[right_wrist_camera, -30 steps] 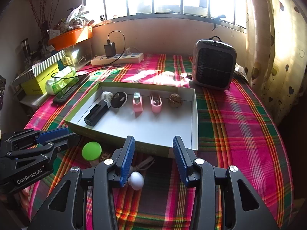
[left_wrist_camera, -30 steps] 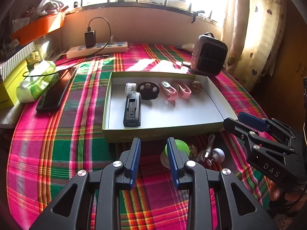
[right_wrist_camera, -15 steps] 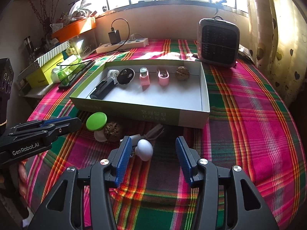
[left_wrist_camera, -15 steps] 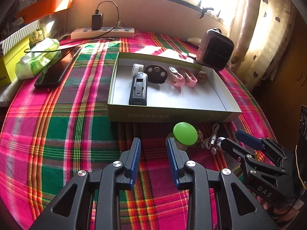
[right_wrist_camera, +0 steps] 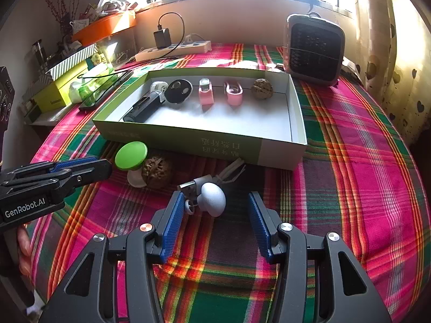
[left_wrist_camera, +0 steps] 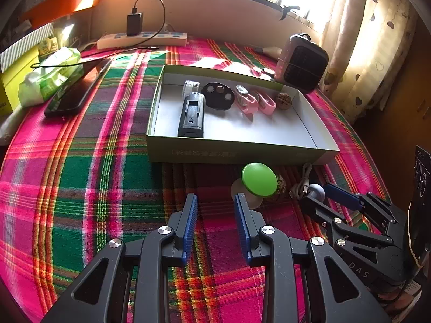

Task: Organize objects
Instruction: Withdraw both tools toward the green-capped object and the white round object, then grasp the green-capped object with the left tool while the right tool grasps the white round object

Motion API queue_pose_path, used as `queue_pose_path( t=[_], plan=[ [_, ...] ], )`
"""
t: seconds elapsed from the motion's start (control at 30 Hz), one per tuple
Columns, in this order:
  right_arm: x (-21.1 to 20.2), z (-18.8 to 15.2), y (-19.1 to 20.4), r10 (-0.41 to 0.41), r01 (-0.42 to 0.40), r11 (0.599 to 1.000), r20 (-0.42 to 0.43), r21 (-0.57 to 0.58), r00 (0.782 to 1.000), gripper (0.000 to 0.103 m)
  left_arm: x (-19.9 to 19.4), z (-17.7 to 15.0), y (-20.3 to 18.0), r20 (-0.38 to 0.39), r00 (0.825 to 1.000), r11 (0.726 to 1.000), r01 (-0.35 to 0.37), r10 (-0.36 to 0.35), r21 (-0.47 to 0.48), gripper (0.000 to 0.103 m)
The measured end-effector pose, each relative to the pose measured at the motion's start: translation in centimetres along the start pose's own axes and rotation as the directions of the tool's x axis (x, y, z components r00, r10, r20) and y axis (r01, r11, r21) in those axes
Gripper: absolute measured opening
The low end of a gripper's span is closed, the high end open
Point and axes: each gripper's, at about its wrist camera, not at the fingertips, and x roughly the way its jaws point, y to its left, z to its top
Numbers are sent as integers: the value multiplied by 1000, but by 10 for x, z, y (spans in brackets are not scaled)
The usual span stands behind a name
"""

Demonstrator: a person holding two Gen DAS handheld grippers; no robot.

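1. Lower left of the right wrist view: our left gripper [right_wrist_camera: 107,164] hangs with jaws apart on nothing, just beside the green-capped piece [right_wrist_camera: 131,155] and the walnut [right_wrist_camera: 156,171].
2. Centre: our right gripper [right_wrist_camera: 215,215] has just been opening, and the white egg-shaped piece [right_wrist_camera: 212,199] sits between its jaws, unpressed.
3. Risk: the cable [right_wrist_camera: 229,171] touching it could drag along, or the piece could roll away.
4. Only the left wrist view shows the phone [left_wrist_camera: 78,88] clearly; the box [right_wrist_camera: 296,123] lies beyond.
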Motion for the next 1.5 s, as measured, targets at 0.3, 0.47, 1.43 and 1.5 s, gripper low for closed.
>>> queue_pose_path(
  t=[0.3, 0.47, 1.43, 1.5],
  plan=[
    [-8, -8, -23, -45, 45, 998, -1, 34, 999, 50, 2, -1, -6, -12, 1000, 1000, -6, 6, 11, 26],
    [-14, -17, -39, -97, 97, 995, -3, 38, 995, 50, 3, -1, -8, -17, 1000, 1000, -15, 16, 15, 27],
    [-10, -13, -55, -116, 117, 992, -22, 40, 993, 61, 12, 11, -17, -15, 995, 994, 102, -101, 49, 40],
    [-10, -13, -55, -119, 120, 992, -24, 40, 993, 61, 15, 13, -17, -18, 995, 994, 99, -98, 45, 40]
  ],
)
